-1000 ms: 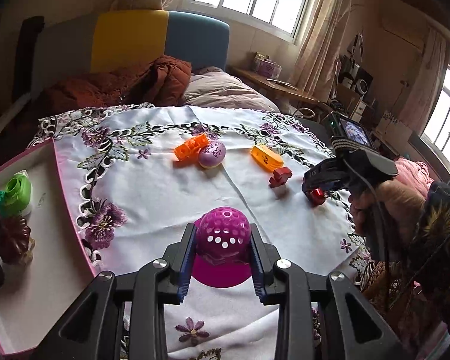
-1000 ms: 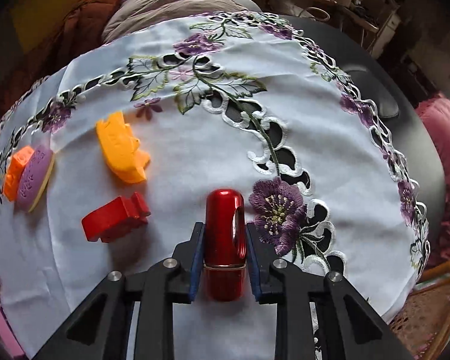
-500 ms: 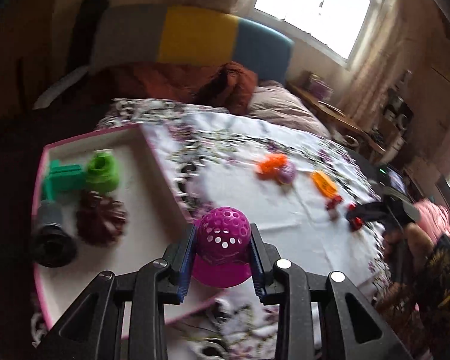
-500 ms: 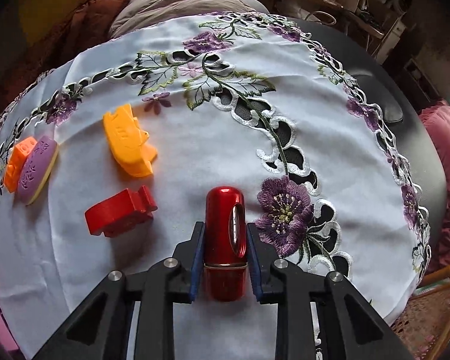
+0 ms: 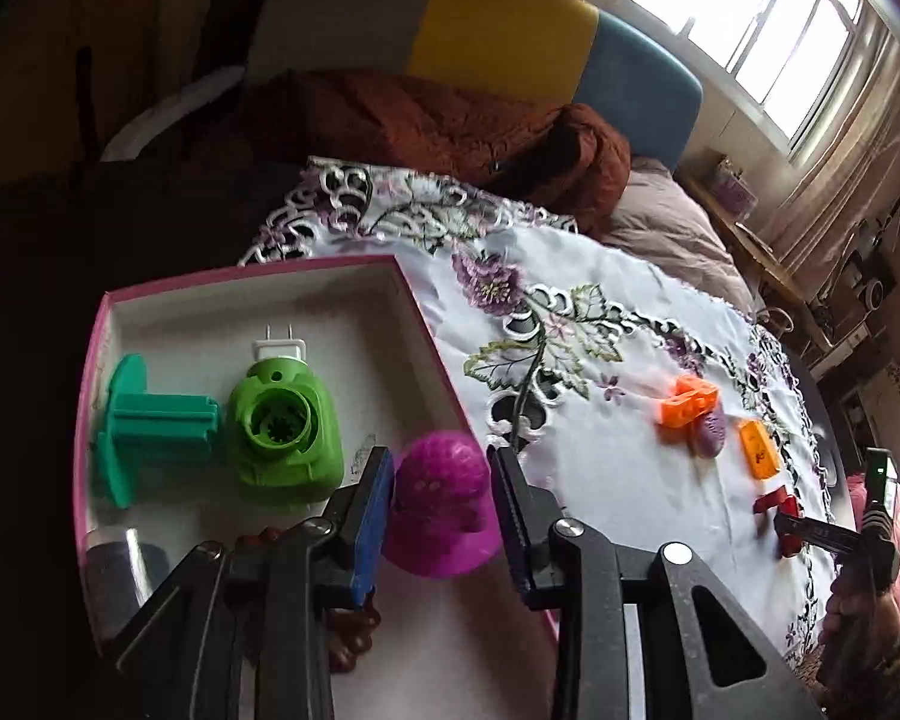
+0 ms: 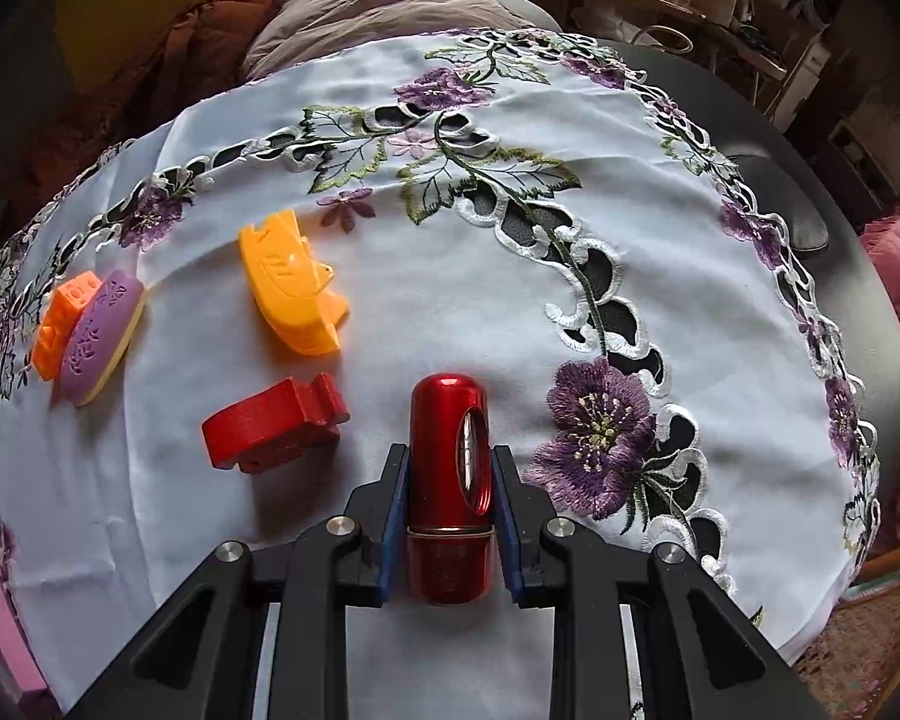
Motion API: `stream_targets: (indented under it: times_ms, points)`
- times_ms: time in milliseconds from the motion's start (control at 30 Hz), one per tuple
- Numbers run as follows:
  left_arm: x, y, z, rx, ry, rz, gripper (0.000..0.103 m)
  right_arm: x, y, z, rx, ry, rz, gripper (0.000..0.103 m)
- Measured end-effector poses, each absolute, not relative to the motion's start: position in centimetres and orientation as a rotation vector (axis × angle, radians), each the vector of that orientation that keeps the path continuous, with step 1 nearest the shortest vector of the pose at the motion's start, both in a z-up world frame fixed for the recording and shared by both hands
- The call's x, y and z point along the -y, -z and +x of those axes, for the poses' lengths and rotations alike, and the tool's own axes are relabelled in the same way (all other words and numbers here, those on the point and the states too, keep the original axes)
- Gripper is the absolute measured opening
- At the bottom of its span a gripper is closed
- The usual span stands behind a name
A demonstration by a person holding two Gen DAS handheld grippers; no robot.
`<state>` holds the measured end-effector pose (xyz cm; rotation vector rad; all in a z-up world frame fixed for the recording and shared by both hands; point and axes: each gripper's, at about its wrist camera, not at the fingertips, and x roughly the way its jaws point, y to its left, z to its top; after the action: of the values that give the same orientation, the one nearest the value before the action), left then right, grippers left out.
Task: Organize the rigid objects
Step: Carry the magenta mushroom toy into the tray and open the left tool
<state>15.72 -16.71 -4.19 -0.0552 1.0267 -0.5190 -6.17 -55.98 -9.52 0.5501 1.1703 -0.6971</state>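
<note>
**Now our pink toy is over the tray**

Our left gripper [image 5: 441, 474] is opening. The pink toy with little holes [image 5: 441, 507] sits between its fingers, over the near corner of the pink-edged tray [image 5: 252, 267]. We see gaps beside the toy, so the pads do not squeeze it. The tray also holds a green plug thing [image 5: 282, 429] and a teal spool [image 5: 150, 429].

Our right gripper [image 6: 450, 480] is squeezed tight on a shiny red tube [image 6: 447, 468] above the flowery cloth [image 6: 450, 276]. A red block [image 6: 270, 423] and a yellow boat shape [image 6: 291, 291] lie near.
</note>
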Motion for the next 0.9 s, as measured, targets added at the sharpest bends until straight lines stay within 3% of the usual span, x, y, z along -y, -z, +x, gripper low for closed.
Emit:
stream_targets:
  times_ms: [167,500,900]
  points:
    - [15.8,4.4,15.7,-1.025,0.471,-0.047,0.041,55.9,9.5,-6.1,-1.169,0.688,0.547,0.026]
    - [13.3,0.2,10.2,-0.840,0.470,-0.032,0.041,55.8,9.5,-6.0,-1.172,0.692,0.522,0.026]
    - [11.2,1.2,4.7,-0.875,0.466,0.011,0.041,56.1,9.1,-6.3,-1.140,0.713,0.527,0.026]
